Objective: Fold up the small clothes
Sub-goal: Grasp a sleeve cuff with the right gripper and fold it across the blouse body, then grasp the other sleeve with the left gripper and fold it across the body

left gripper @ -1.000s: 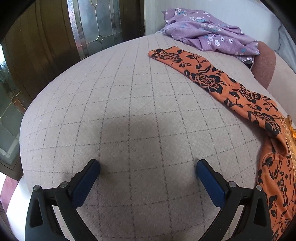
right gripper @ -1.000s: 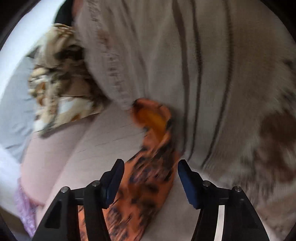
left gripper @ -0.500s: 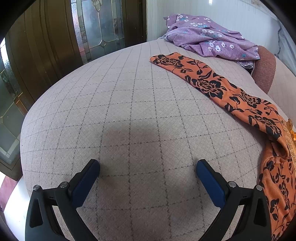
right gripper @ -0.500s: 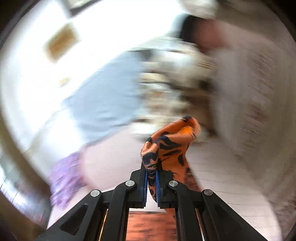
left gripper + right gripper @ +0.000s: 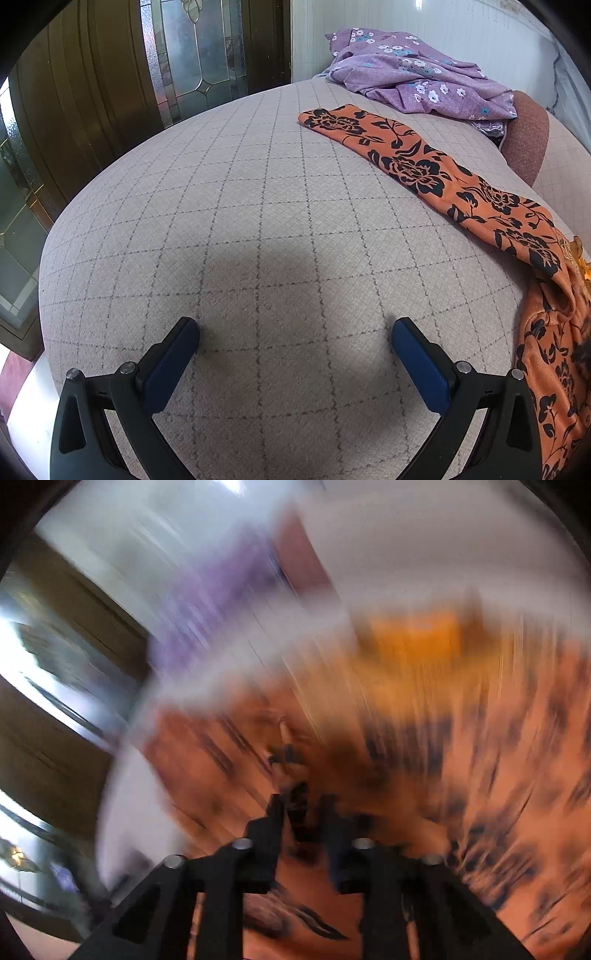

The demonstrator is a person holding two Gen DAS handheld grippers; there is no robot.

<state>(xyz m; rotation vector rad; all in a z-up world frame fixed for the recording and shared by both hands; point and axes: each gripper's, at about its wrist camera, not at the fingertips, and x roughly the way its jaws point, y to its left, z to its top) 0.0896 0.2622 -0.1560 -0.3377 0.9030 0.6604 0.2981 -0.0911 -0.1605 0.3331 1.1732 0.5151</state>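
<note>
Left gripper (image 5: 295,345): jaws spread wide, nothing between; orange floral garment (image 5: 436,170) lies ahead and right, apart. Right gripper (image 5: 303,801): jaws opening; garment fold between the pads, contact blurred.

No legible text, labels or nos. anywhere.

The right wrist view is smeared by motion blur: the orange floral garment (image 5: 461,775) shows only as streaks. In the left wrist view its near right end (image 5: 554,387) is cut off by the picture's edge.
</note>
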